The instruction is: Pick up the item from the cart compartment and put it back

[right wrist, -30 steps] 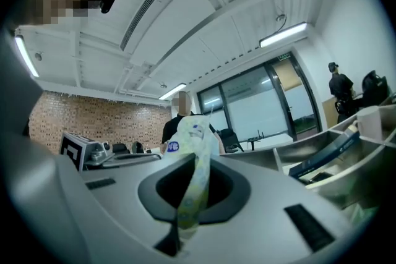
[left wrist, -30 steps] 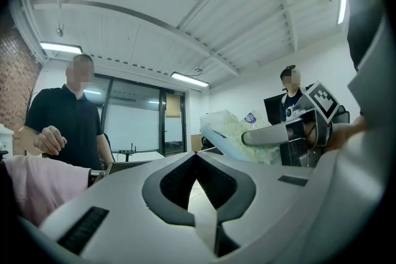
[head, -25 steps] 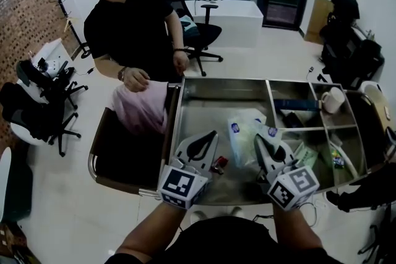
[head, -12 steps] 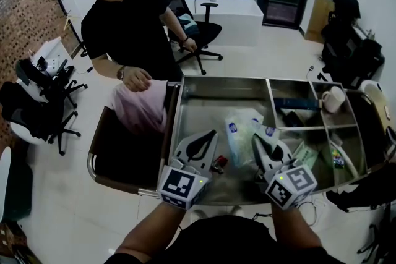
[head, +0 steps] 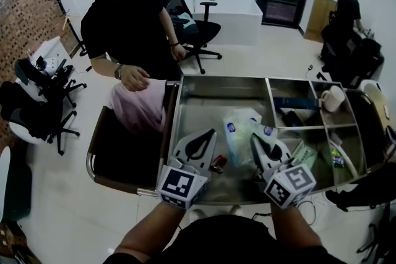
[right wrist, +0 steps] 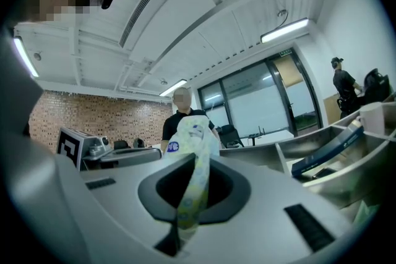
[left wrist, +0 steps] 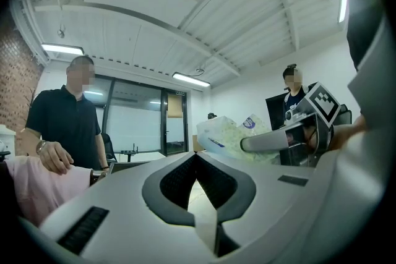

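A pale green-and-white plastic packet (head: 240,132) with blue logos hangs over the steel cart's large compartment (head: 210,102). My right gripper (head: 255,141) is shut on its near edge. In the right gripper view the packet (right wrist: 192,130) rises from the closed jaws of that gripper (right wrist: 200,156). My left gripper (head: 208,133) hovers beside it to the left, shut and holding nothing, its tips meeting (left wrist: 195,154). From the left gripper view the packet (left wrist: 226,133) and the right gripper (left wrist: 272,142) show off to the right. A small red item (head: 218,163) lies on the compartment floor between the grippers.
A person in black (head: 127,21) stands at the cart's far left, a hand on pink cloth (head: 139,107). Smaller compartments on the right hold a white mug (head: 333,99), a dark blue box (head: 297,104) and green packets (head: 306,154). Office chairs (head: 198,31) stand behind.
My right gripper and the packet have shifted slightly left. The person behind the cart has moved an arm. My left gripper has stayed put.
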`<act>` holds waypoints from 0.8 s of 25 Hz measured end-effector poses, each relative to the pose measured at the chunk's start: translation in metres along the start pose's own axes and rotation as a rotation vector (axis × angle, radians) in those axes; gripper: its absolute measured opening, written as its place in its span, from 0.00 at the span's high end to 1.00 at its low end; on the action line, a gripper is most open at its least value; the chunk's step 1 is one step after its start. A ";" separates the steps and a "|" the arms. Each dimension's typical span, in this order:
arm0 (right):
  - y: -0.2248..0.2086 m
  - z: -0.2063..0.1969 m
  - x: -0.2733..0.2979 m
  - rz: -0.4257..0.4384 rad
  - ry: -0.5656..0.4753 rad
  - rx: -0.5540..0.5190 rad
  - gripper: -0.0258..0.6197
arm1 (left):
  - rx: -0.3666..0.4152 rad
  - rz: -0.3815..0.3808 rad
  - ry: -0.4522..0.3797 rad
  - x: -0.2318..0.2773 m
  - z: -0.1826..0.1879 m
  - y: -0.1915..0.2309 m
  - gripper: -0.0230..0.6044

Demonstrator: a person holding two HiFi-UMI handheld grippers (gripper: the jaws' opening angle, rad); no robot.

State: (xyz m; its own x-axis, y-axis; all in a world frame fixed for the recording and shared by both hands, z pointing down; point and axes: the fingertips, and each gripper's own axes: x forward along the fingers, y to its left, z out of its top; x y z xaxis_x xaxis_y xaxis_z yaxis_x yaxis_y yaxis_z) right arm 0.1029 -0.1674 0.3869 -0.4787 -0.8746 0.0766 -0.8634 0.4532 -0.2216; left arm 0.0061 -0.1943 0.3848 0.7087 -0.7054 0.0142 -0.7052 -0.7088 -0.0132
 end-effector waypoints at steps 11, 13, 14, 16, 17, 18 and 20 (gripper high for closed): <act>0.002 0.002 0.002 0.001 0.007 -0.008 0.93 | 0.035 0.000 -0.001 -0.001 0.002 -0.002 0.96; 0.002 0.002 0.002 0.000 0.007 -0.008 0.93 | 0.036 0.001 -0.001 -0.001 0.002 -0.002 0.96; 0.001 0.002 0.002 -0.001 0.008 -0.008 0.93 | 0.035 0.002 0.001 -0.001 0.001 -0.002 0.96; 0.000 0.002 0.001 -0.002 0.009 -0.008 0.93 | 0.028 0.001 0.005 -0.001 0.002 -0.003 0.96; 0.000 0.002 0.001 -0.003 0.008 -0.008 0.93 | 0.027 0.001 0.005 -0.001 0.002 -0.003 0.96; 0.000 0.003 0.001 -0.004 0.008 -0.009 0.93 | 0.028 0.001 0.003 -0.002 0.002 -0.003 0.96; 0.000 0.004 0.001 -0.005 0.008 -0.011 0.93 | 0.028 0.002 0.003 -0.002 0.003 -0.003 0.96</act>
State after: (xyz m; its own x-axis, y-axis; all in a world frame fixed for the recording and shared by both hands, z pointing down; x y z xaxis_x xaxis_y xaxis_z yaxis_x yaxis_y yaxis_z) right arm 0.1026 -0.1689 0.3833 -0.4756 -0.8755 0.0854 -0.8675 0.4507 -0.2103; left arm 0.0070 -0.1909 0.3822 0.7072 -0.7068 0.0169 -0.7058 -0.7072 -0.0410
